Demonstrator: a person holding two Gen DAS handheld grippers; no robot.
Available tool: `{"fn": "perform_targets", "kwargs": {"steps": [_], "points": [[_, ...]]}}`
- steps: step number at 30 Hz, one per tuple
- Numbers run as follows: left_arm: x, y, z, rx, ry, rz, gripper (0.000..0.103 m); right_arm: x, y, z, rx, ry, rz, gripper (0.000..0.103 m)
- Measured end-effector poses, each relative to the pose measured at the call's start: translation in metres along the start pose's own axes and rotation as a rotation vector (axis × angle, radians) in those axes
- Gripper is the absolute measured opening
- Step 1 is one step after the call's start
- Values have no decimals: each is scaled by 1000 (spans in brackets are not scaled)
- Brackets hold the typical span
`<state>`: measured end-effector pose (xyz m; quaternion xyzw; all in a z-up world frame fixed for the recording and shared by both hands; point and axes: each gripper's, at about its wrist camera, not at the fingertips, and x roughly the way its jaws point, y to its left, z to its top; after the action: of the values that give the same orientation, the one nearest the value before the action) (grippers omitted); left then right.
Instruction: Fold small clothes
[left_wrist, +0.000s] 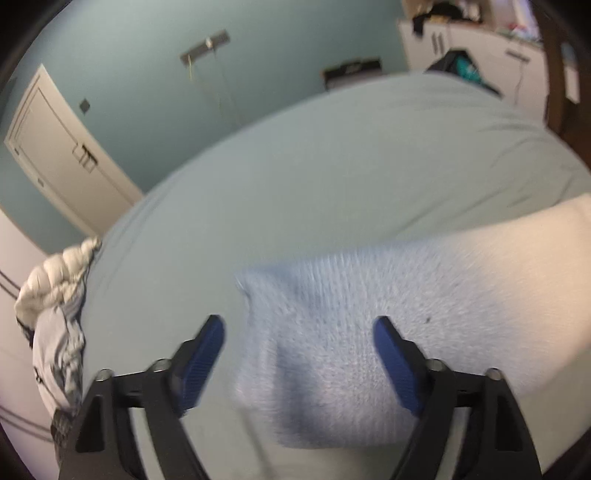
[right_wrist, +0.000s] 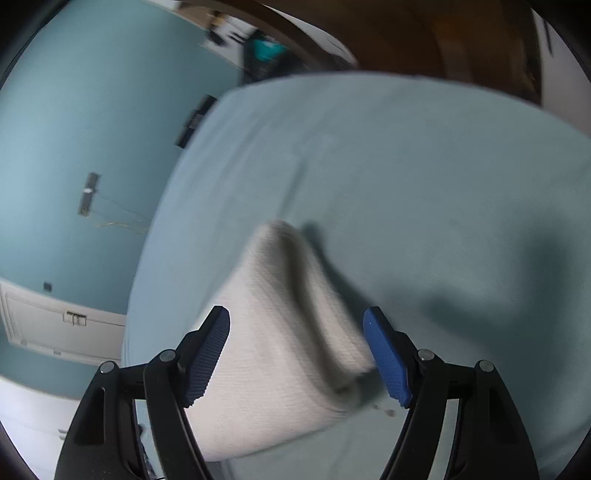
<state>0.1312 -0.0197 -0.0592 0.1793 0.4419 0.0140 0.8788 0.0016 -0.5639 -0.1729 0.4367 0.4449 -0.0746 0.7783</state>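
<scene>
A small knitted sock (left_wrist: 332, 350), light blue at its near end and cream farther right, lies on the pale green bed sheet (left_wrist: 332, 166). My left gripper (left_wrist: 299, 321) is open above it, and the blue end lies between the wide-spread blue pads (left_wrist: 207, 354) without being pressed. In the right wrist view a white ribbed knit piece (right_wrist: 280, 332), doubled over with a fold ridge along it, rests on the same sheet (right_wrist: 424, 184). My right gripper (right_wrist: 295, 312) is open around it, its pads close beside the cloth edges. Both views are blurred.
A crumpled heap of white and grey clothes (left_wrist: 55, 314) sits at the bed's left edge. Beyond the bed are a teal wall, a white door (left_wrist: 62, 155), white cabinets (left_wrist: 480, 48) and a dark bag with something teal (left_wrist: 465, 66). Dark wooden furniture (right_wrist: 443, 37) stands behind.
</scene>
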Motion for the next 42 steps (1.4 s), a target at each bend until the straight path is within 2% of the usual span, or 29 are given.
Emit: {"fn": "perform_targets", "kwargs": {"steps": [1,3,7,8,10,12,13,14,15,18,20,21,24,27,28,29,31,33,34,35,37,39,42], "points": [[-7,6,-4,-4,-11,-4,103,6,-4,-1,10,38,19,72],[-9,21,-14,-32,3,-12,103,17,3,-3,-8,81,39,71],[20,51,-24,-135,158,-34,103,28,27,-11,-146,93,-37,68],[28,60,-26,-176,202,-42,103,36,32,-14,-173,112,-52,56],[41,81,-34,-295,264,-61,103,51,43,-20,-241,168,-79,44],[49,92,-36,-389,289,-101,103,54,62,-34,-391,127,-180,33],[49,94,-37,-405,295,-118,103,51,69,-40,-440,109,-196,18],[49,97,-37,-418,300,-140,103,43,75,-46,-480,72,-213,14],[50,96,-36,-426,299,-166,103,28,78,-50,-482,5,-207,13],[47,84,-33,-383,260,-211,103,0,71,-54,-415,-96,-176,11],[40,65,-27,-332,236,-208,103,5,70,-59,-425,-104,-232,11],[41,54,-23,-300,227,-193,103,14,75,-60,-448,-99,-286,11],[58,42,-17,-270,244,-156,103,43,75,-54,-493,-45,-424,11],[84,26,-21,-281,312,-142,103,50,83,-66,-576,-74,-508,14],[91,23,-19,-295,325,-145,103,55,91,-78,-608,-96,-536,21],[95,24,-23,-325,334,-158,103,50,100,-88,-642,-135,-579,33],[98,29,-26,-405,349,-186,103,37,112,-106,-714,-248,-663,46],[94,29,-24,-405,349,-180,103,21,126,-119,-796,-352,-645,54],[89,26,-22,-391,334,-164,103,14,134,-130,-833,-373,-589,69],[86,25,-20,-380,319,-147,103,8,139,-141,-864,-369,-514,85],[73,15,-15,-352,285,-103,103,7,143,-159,-922,-335,-420,88],[61,7,-6,-322,246,-79,103,24,147,-164,-956,-275,-409,88],[46,-5,2,-296,192,-88,103,60,141,-160,-982,-109,-491,88]]}}
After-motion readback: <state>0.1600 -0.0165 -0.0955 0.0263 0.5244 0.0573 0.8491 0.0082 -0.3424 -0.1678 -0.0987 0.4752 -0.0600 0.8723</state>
